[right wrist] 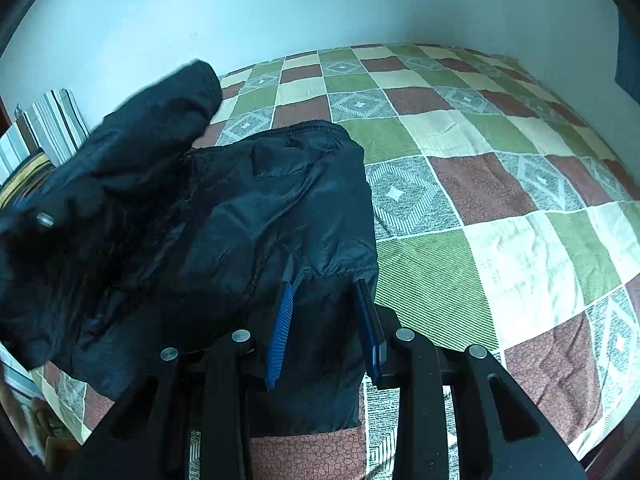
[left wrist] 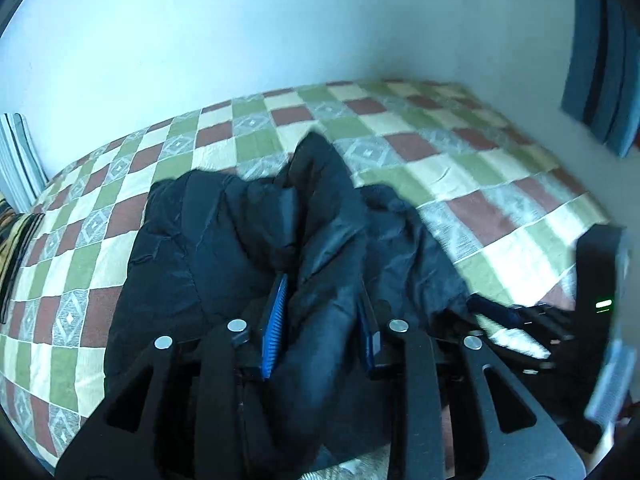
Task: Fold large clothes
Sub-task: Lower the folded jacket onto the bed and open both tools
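A large black padded jacket lies bunched on a checked bedspread. My left gripper is shut on a thick fold of the jacket, which fills the gap between its blue pads. In the right wrist view the jacket spreads to the left, one sleeve raised. My right gripper is shut on the jacket's edge, cloth bulging between its blue pads. The right gripper also shows in the left wrist view, low at the right.
The bed has a green, brown and cream checked cover and stands against a pale wall. Striped pillows lie at the left end. A dark blue curtain hangs at the far right.
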A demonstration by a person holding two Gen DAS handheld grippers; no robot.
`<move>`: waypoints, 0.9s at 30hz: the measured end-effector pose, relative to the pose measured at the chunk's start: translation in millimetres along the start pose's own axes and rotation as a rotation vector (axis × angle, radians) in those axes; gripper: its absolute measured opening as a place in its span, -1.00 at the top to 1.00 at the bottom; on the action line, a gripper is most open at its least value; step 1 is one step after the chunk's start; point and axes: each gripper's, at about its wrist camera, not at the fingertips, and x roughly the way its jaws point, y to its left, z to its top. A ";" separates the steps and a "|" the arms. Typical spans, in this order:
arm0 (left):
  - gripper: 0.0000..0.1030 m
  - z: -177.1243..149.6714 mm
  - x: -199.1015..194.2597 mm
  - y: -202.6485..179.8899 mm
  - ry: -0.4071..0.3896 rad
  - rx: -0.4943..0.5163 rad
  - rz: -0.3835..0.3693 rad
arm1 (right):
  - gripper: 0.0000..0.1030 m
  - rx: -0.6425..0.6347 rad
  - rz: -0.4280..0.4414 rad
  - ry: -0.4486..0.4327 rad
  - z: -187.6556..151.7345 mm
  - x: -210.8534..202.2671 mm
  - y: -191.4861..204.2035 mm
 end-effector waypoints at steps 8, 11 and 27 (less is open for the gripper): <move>0.14 4.2 -55.2 12.9 -0.120 -0.009 0.018 | 0.05 -0.082 -0.088 -0.058 3.5 -24.6 15.2; 0.02 1.3 -70.9 36.6 -0.146 -0.045 0.047 | 0.05 -0.101 -0.095 -0.076 5.6 -35.8 22.8; -0.10 -67.6 -38.3 198.0 -0.031 -0.268 0.332 | -0.09 -0.198 0.008 -0.139 38.8 -59.7 101.0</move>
